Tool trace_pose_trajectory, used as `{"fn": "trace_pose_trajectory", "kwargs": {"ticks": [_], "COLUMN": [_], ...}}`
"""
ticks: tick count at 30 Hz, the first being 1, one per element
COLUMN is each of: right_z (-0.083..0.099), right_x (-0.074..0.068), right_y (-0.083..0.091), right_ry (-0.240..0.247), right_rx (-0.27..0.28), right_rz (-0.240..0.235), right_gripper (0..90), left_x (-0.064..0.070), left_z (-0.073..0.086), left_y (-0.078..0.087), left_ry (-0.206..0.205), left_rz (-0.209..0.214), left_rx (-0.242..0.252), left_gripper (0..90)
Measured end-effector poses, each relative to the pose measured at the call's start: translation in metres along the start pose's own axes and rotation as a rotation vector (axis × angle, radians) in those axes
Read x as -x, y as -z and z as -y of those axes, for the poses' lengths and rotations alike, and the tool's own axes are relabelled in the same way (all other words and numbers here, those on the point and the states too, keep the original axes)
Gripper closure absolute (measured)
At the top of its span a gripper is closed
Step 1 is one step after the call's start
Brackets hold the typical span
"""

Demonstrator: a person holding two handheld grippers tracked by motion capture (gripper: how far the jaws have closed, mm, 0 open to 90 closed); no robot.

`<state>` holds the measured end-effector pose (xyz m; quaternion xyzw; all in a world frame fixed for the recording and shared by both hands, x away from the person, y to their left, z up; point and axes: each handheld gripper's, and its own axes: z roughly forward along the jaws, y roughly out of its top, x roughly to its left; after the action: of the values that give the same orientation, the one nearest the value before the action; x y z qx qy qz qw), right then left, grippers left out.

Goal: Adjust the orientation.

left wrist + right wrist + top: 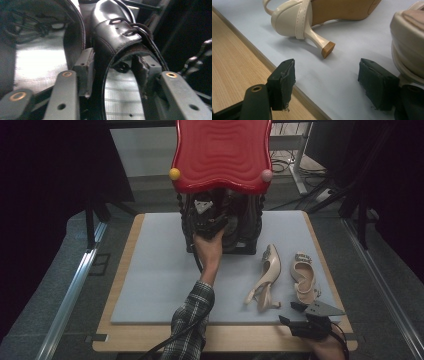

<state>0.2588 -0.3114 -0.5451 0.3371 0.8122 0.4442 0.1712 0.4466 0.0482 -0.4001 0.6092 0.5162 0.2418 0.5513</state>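
At twelve o'clock the left gripper pinches a black leather shoe by its collar inside the rack, ready to lift; at five o'clock the right gripper waits agape by the cream heels.

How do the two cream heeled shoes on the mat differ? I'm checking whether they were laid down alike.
The left cream shoe lies tipped on its side, heel pointing sideways; the right cream shoe sits upright on its sole. The left one lies slanted, the right one straighter. Both are cream slingbacks with a toe ornament, on the grey mat.
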Motion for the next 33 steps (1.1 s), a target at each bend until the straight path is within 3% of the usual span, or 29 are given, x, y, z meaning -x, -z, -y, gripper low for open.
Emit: {"fn": "trace_pose_trajectory", "kwargs": {"ticks": [3,5,10,13,24,26,29,30,33], "right_z": [0.000,0.000,0.000,0.000,0.000,0.000,0.000,0.000,0.000], "right_x": [0.000,0.000,0.000,0.000,0.000,0.000,0.000,-0.001,0.000], "right_y": [0.000,0.000,0.000,0.000,0.000,0.000,0.000,0.000,0.000], "right_ry": [-0.001,0.000,0.004,0.004,0.006,0.006,0.007,0.008,0.007], "right_rx": [0.000,0.000,0.000,0.000,0.001,0.001,0.001,0.000,0.000], "right_rz": [-0.001,0.000,0.002,0.002,0.004,0.005,0.006,0.007,0.008], "right_gripper": [29.7,29.7,29.7,29.7,29.7,29.7,29.7,29.7,29.7], "left_x": [0.000,0.001,0.006,0.006,-0.011,-0.015,-0.018,-0.021,-0.022], "left_z": [0.000,0.000,0.001,0.001,0.016,0.028,0.037,0.046,0.056], "left_y": [0.005,0.012,0.028,0.036,0.076,0.083,0.085,0.084,0.081], "left_ry": [-0.008,-0.051,-0.116,-0.134,-0.169,-0.194,-0.202,-0.202,-0.204], "left_rz": [0.012,0.029,0.070,0.086,0.209,0.233,0.246,0.261,0.267], "left_rx": [-0.001,-0.003,0.014,0.016,0.013,-0.005,-0.020,-0.041,-0.071], "left_gripper": [47.4,42.2,42.2,43.6,66.1,77.2,86.8,89.1,89.5]}}
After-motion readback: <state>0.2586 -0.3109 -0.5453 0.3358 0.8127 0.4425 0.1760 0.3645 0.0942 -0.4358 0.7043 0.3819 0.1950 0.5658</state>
